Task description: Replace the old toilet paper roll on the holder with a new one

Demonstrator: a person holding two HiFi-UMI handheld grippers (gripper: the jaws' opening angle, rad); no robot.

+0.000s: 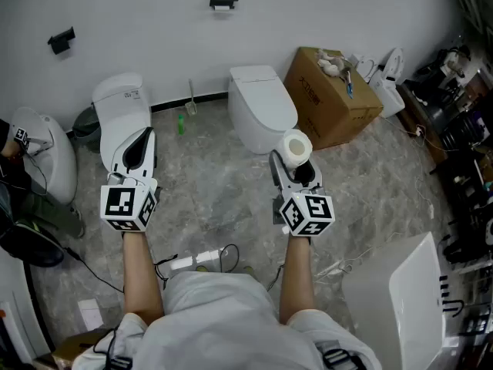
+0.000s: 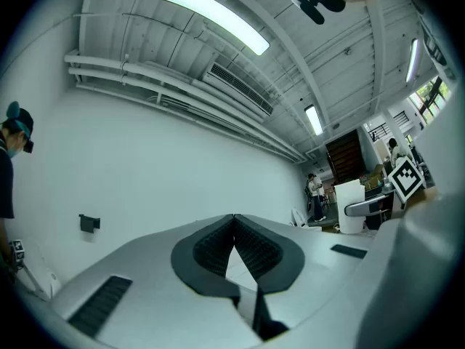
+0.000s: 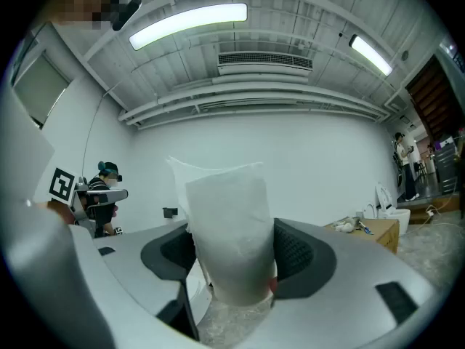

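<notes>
White toilet paper roll (image 1: 296,146) stands upright in the right hand-held gripper (image 1: 295,163).
Its jaws grip the roll above the grey floor (image 1: 208,195), near the toilet (image 1: 260,106). The left hand-held gripper (image 1: 137,151) is clenched and empty, and the wall holder (image 1: 223,2) is well apart.

No wording can be read anywhere. Dark print on the side of the brown cardboard box (image 1: 330,102) and a small label on the white ceramic toilet at the left (image 1: 119,118) are too small to make out. The cubes on the left gripper (image 1: 145,135) and right gripper (image 1: 295,164) bear only black-and-white square code patterns.
</notes>
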